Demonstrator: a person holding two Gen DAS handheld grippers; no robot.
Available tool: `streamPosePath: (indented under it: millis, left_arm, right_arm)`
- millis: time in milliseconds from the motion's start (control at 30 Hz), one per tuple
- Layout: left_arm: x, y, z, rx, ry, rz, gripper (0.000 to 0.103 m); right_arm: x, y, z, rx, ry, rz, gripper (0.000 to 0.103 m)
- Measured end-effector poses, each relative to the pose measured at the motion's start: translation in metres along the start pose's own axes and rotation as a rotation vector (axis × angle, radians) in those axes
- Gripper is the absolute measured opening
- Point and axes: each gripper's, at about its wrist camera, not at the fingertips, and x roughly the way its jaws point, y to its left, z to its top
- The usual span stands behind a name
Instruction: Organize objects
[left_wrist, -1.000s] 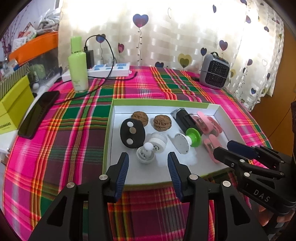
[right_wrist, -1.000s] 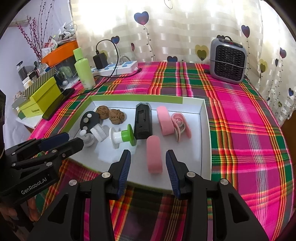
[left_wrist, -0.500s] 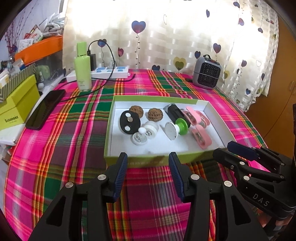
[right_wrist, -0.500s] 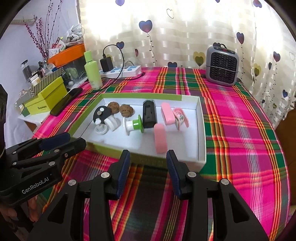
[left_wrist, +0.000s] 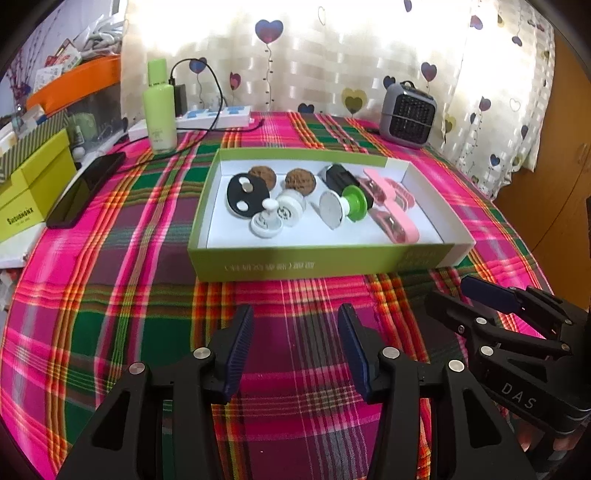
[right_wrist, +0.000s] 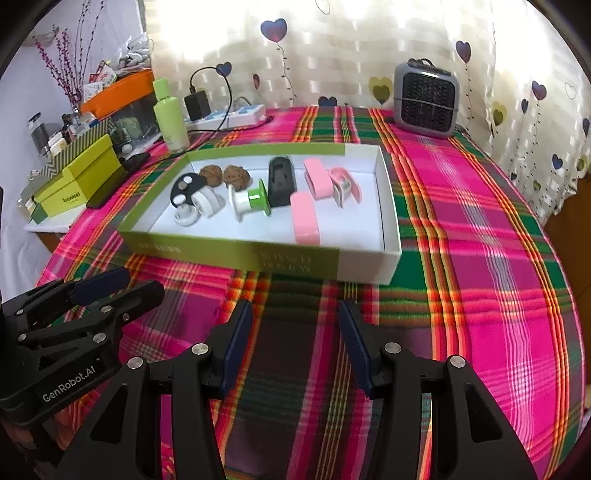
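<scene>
Plaid cloth in pink, green and red (left_wrist: 122, 266), spread over the whole table. Green-sided cardboard box (left_wrist: 317, 260) with white inside, lying open on the cloth just beyond both grippers. Grey heater (right_wrist: 426, 94) at the far right edge, well apart from the box; green bottle (left_wrist: 159, 107) upright at far left, beside a white power strip (left_wrist: 214, 117). Dark phone (left_wrist: 86, 188) flat on the cloth, left of the box.

Left gripper (left_wrist: 295, 328), low over bare cloth near the box's front wall, jaws opening, nothing between them. Right gripper (right_wrist: 295, 317), likewise short of the box, jaws opening, nothing between them; each gripper seen at the edge of the other's view.

Inside the box, left to right: black oval piece (left_wrist: 242, 192), two brown walnuts (left_wrist: 300, 180), white round knobs (left_wrist: 279, 216), white and green spool (right_wrist: 251, 201), black block (right_wrist: 282, 181), pink clips (right_wrist: 304, 218).
</scene>
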Motion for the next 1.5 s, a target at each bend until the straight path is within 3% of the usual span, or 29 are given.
streamPosePath:
  millis: [533, 700, 1500]
  left_arm:
    - [0.013, -0.005, -0.003, 0.027, 0.024, 0.046, 0.051]
    - [0.016, -0.009, -0.001, 0.039, 0.025, 0.067, 0.052]
    - [0.015, -0.007, -0.001, 0.027, 0.022, 0.055, 0.053]
  right_arm:
    - [0.011, -0.006, -0.002, 0.006, 0.025, -0.08, 0.051]
    - [0.014, -0.004, -0.001, -0.008, 0.036, -0.114, 0.063]
    - [0.014, -0.008, 0.0, 0.009, 0.042, -0.127, 0.07]
